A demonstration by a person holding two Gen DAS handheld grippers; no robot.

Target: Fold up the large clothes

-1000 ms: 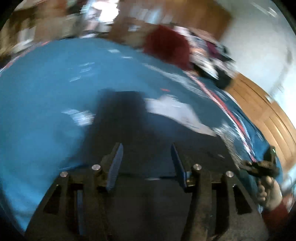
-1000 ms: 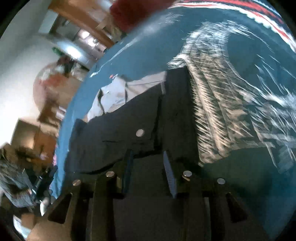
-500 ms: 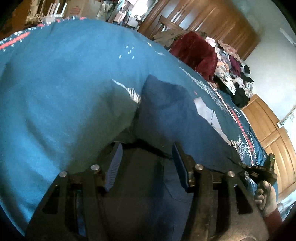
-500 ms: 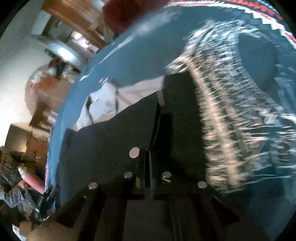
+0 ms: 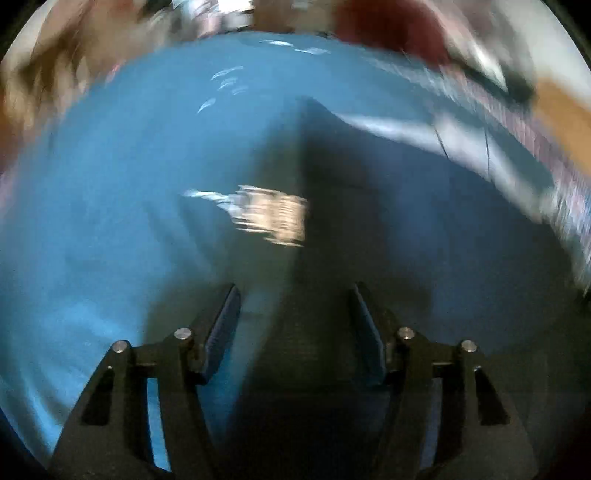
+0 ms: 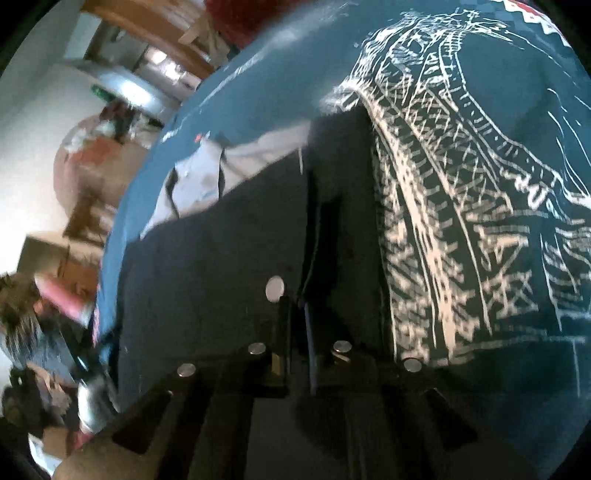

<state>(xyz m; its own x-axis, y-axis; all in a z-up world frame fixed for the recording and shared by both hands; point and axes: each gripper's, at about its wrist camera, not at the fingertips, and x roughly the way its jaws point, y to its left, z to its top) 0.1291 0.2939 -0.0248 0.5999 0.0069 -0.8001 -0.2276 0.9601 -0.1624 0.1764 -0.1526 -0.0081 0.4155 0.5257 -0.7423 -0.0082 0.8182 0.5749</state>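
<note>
A dark navy pair of jeans (image 6: 229,258) lies flat on a teal bedspread (image 6: 258,107), with a pale pocket lining (image 6: 236,162) showing at its far end. My right gripper (image 6: 297,306) is shut on the waistband edge beside the metal button (image 6: 275,289). In the blurred left wrist view the same jeans (image 5: 388,221) stretch away from me. My left gripper (image 5: 293,299) hangs open over their near edge, nothing pinched between its blue pads (image 5: 225,321).
The bedspread carries a white tower print (image 6: 443,221) to the right of the jeans and a small white patch (image 5: 273,214). A red cloth heap (image 5: 388,26) and wooden furniture (image 6: 147,33) lie beyond the bed. A person's hand (image 6: 86,402) shows at lower left.
The right gripper went from open to shut on the waistband by the button. The left gripper stayed open while its view swung across the bed and jeans, now blurred.
</note>
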